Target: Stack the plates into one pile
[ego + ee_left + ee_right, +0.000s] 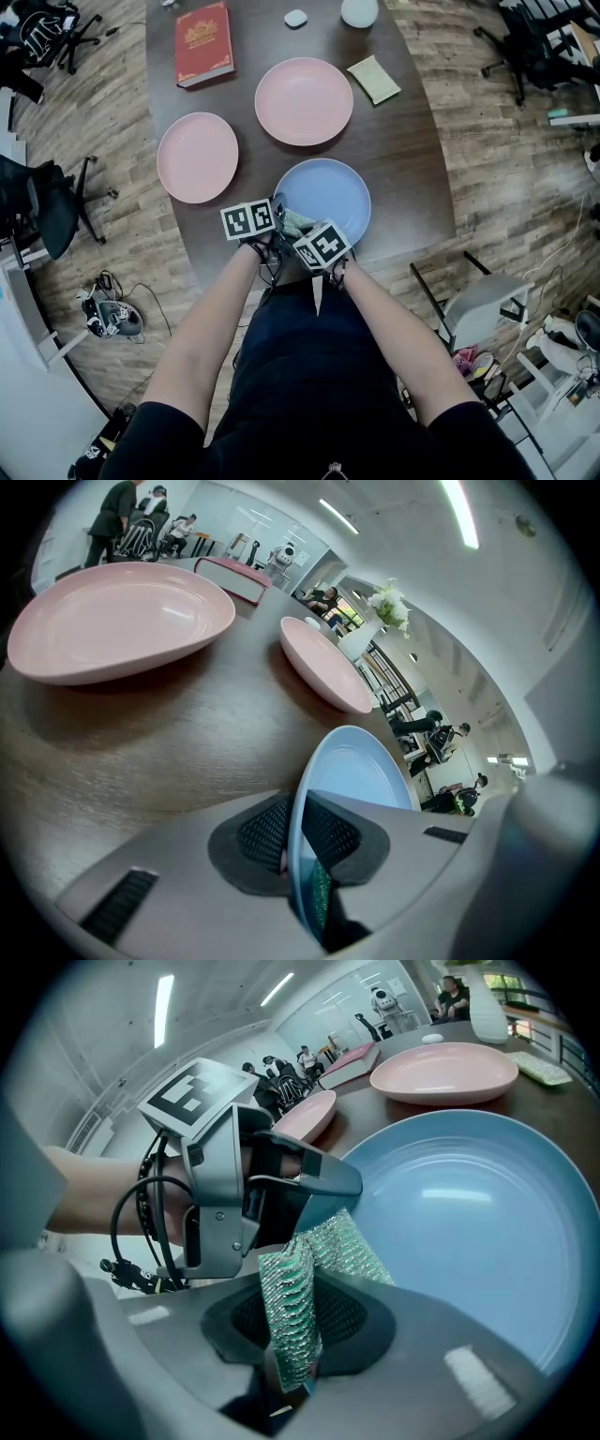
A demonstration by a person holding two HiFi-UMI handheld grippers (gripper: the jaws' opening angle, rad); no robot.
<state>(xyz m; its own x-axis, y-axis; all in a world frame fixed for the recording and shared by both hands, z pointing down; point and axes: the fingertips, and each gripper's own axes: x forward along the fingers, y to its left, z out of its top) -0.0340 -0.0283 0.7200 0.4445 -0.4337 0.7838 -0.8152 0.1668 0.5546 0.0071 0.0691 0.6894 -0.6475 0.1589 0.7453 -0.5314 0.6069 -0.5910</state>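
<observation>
One light-blue round plate (328,190) at six o'clock on dark wooden surface (412,178), rim clamped in left gripper (298,834), right gripper (292,1324) clamped on glittery green cloth (323,1241)

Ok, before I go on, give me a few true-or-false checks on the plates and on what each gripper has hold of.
1. The left gripper has its fingers shut on the rim of the round blue plate. True.
2. The right gripper is empty. False: it pinches a green glittery scouring cloth over the blue plate.
3. The two round pink plates are already in one pile. False: they lie apart on the dark wooden table, each on its own.
4. A red hardcover book lies on the table beyond the pink plates. True.
</observation>
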